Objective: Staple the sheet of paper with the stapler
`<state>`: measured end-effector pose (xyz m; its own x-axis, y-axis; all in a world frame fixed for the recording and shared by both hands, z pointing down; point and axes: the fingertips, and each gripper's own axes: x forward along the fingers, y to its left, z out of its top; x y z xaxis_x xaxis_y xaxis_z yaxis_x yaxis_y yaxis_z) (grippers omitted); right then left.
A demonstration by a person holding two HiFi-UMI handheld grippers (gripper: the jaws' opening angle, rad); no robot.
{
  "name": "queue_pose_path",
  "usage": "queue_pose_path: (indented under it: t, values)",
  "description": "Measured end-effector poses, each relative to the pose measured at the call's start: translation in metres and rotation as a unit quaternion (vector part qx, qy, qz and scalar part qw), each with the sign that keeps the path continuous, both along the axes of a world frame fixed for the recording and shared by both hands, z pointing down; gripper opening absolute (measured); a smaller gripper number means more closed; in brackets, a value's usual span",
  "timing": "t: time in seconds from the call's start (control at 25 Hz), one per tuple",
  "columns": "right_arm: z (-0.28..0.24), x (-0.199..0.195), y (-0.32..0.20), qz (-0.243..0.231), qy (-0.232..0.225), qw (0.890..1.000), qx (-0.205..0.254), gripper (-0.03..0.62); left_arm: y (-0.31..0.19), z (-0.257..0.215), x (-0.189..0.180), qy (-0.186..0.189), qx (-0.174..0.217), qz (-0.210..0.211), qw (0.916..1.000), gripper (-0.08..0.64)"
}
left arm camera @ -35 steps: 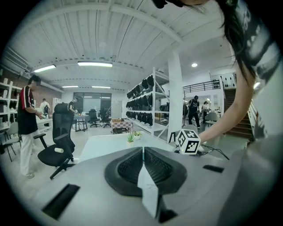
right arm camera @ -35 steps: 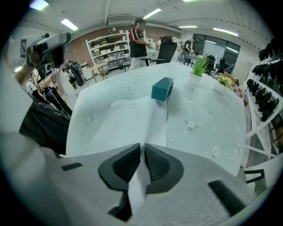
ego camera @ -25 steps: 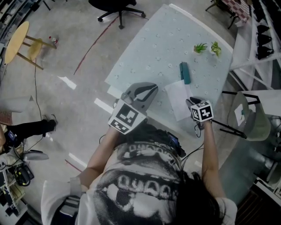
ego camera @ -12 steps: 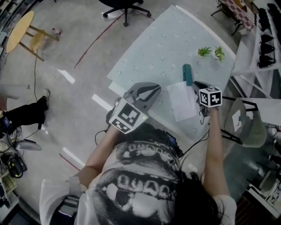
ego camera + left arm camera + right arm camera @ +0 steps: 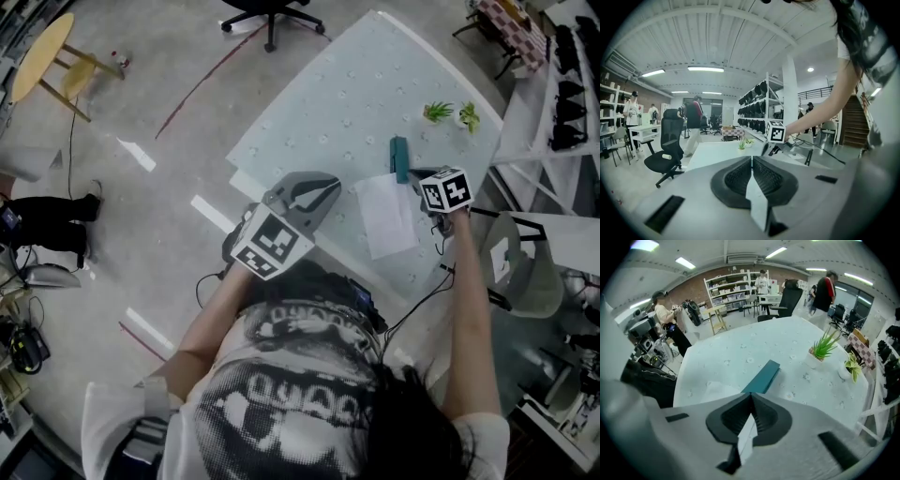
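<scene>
A teal stapler (image 5: 399,157) lies on the pale table (image 5: 337,94), with a white sheet of paper (image 5: 385,214) just in front of it. My right gripper (image 5: 419,181) points steeply down at the stapler's near right end, beside the paper's far corner. In the right gripper view the stapler (image 5: 762,377) runs away from the jaw tips and its near end is hidden behind them. The jaws are closing, their pads meet, and nothing shows between them. My left gripper (image 5: 328,184) hovers at the table's near edge left of the paper, shut and empty.
Two small potted plants (image 5: 450,112) stand beyond the stapler near the table's far right edge. A white chair (image 5: 534,267) is to the right of the table, a black office chair (image 5: 272,14) beyond it. People stand in the room behind (image 5: 665,315).
My right gripper has moved from the paper's near right corner away along its right side to the stapler's near end. The left gripper has stayed put.
</scene>
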<state>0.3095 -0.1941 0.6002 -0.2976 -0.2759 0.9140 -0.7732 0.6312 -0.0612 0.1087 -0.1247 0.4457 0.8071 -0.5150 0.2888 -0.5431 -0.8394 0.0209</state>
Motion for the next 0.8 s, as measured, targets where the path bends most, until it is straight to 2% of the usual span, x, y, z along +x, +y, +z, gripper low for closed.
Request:
queue_pose_path:
  t: [0.2, 0.52, 0.8]
  values:
    - [0.013, -0.002, 0.004, -0.064, 0.036, 0.995, -0.067, 0.003, 0.001, 0.002, 0.007, -0.008, -0.003, 0.012, 0.9999, 0.009]
    - [0.013, -0.002, 0.005, -0.032, 0.009, 0.993, -0.109, 0.005, -0.009, 0.009, 0.017, -0.017, -0.013, 0.024, 0.9995, 0.009]
    - [0.026, 0.000, -0.002, -0.054, 0.036, 0.988, -0.141, 0.005, -0.026, 0.030, 0.044, -0.002, -0.022, 0.048, 0.9986, 0.009]
